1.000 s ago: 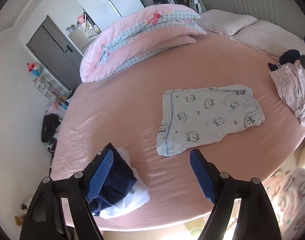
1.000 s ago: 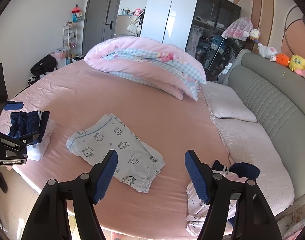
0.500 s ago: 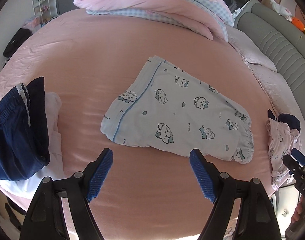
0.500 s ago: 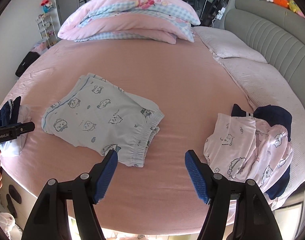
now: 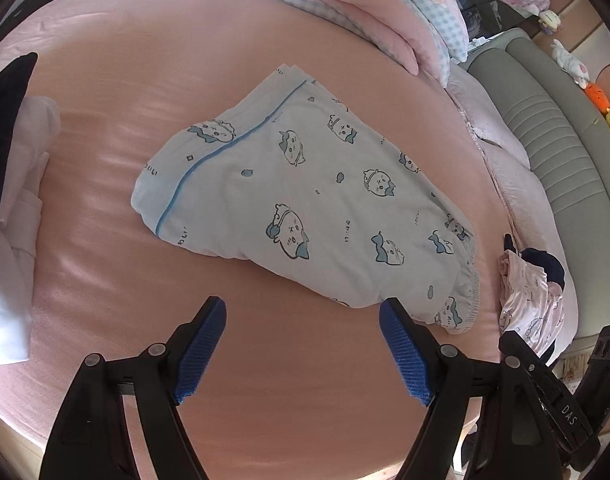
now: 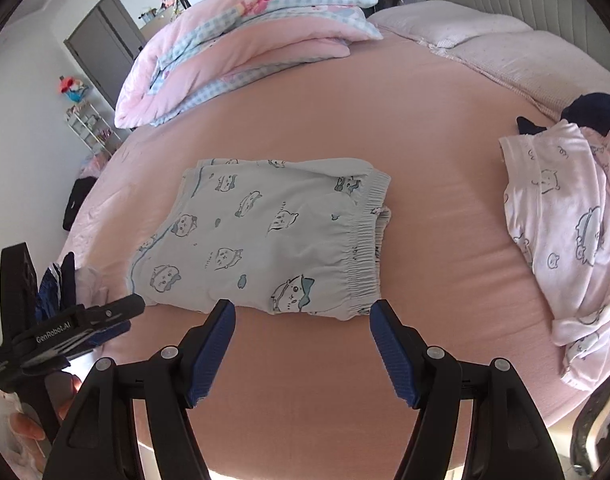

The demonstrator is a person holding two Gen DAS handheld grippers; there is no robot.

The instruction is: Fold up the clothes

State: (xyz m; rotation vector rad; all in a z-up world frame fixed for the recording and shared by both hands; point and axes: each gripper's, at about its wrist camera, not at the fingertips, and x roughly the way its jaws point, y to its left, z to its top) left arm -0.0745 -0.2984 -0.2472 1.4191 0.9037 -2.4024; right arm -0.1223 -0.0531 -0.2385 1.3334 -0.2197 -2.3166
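Note:
Light blue pyjama shorts with a cat print [image 5: 305,196] lie folded flat on the pink bed [image 5: 117,64]; they also show in the right wrist view [image 6: 265,240]. My left gripper [image 5: 303,346] is open and empty, just short of the near edge of the shorts. My right gripper [image 6: 303,346] is open and empty, just short of the waistband end. The left gripper also shows at the left of the right wrist view [image 6: 71,330].
A pink printed pyjama top over a dark garment [image 6: 565,216] lies to the right. A stack of folded navy and white clothes [image 5: 9,184] lies to the left. A rolled pink duvet [image 6: 245,40] and pillows [image 6: 485,40] sit at the back.
Both grippers have dropped lower and come closer to the shorts, which now fill more of each view. Both stay open. The shorts have not moved.

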